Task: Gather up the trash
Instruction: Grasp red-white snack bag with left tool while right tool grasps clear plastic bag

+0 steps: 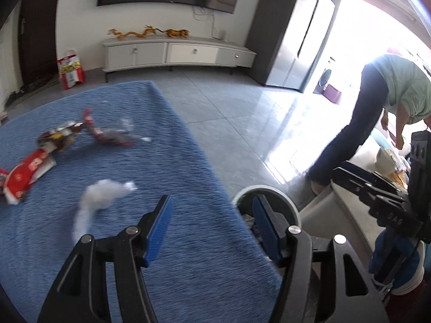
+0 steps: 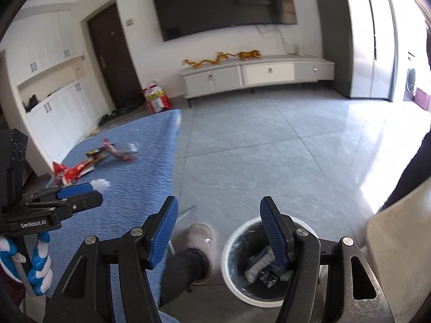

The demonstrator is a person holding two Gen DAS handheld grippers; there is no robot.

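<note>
Trash lies on a table with a blue cloth (image 1: 172, 161): a white crumpled tissue (image 1: 99, 199), a red snack bag (image 1: 27, 175), a brown and yellow wrapper (image 1: 58, 136) and a grey and red wrapper (image 1: 113, 136). My left gripper (image 1: 212, 231) is open and empty above the cloth's right edge. My right gripper (image 2: 218, 231) is open and empty above a white bin (image 2: 237, 245) that holds several wrappers (image 2: 262, 267). The bin (image 1: 269, 193) also shows in the left wrist view. The trash on the cloth (image 2: 94, 158) shows in the right wrist view too.
A slippered foot (image 2: 200, 238) stands beside the bin. A beige chair (image 2: 398, 245) is on the right. A person (image 1: 382, 107) bends over at the right. A TV cabinet (image 1: 175, 53) stands at the far wall across grey tiled floor.
</note>
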